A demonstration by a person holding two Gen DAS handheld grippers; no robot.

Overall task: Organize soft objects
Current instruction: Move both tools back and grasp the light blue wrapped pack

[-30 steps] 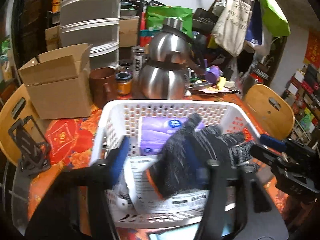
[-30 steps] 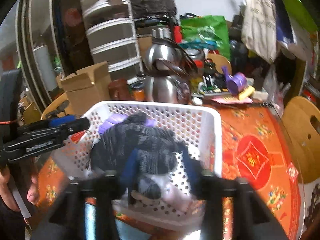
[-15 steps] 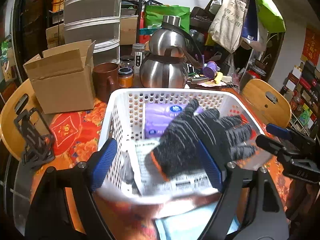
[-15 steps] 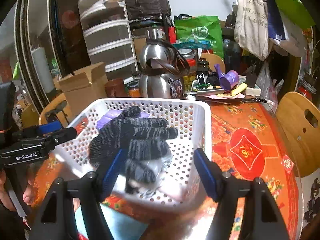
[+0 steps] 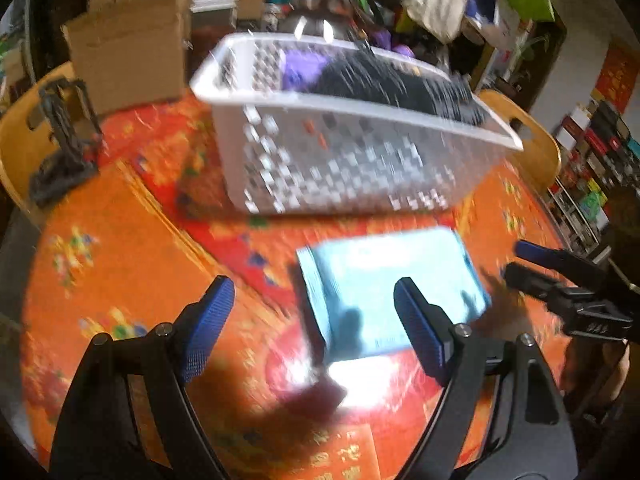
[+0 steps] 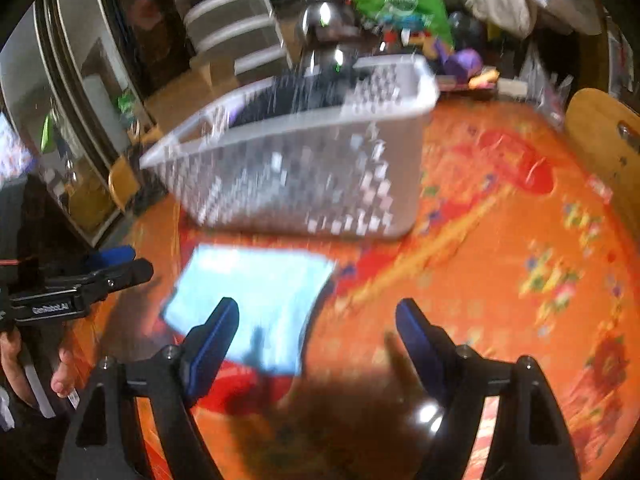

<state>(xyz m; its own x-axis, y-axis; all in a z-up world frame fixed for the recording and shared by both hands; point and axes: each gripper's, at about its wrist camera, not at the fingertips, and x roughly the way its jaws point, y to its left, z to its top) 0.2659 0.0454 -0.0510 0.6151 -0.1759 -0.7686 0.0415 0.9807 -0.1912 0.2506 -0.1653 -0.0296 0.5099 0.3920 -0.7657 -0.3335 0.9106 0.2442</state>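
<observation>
- Landmark: the white basket on the orange-and-red tablecloth. Both views are blurred.
- Left of the basket stands a cardboard box, with a black stand on the cloth nearer the camera.
- Left gripper: its jaws stand wide apart with nothing gripped. It hangs in front of the basket, above the cloth; only the left part of the blue pack shows through the gap, untouched by the pads.
- In the basket lie a dark glove and, at its left end, a purple pack. A steel kettle stands behind the basket.
- The blue pack lies flat on the cloth just in front of the basket, apart from its wall.
- Right gripper: its jaws have just been opening and now stand wide, holding nothing. It hangs in front of the basket's right end; the blue pack sits by its left finger, bare cloth fills the rest of the gap.
- A wooden chair back rises right of the basket, past the table edge.
</observation>
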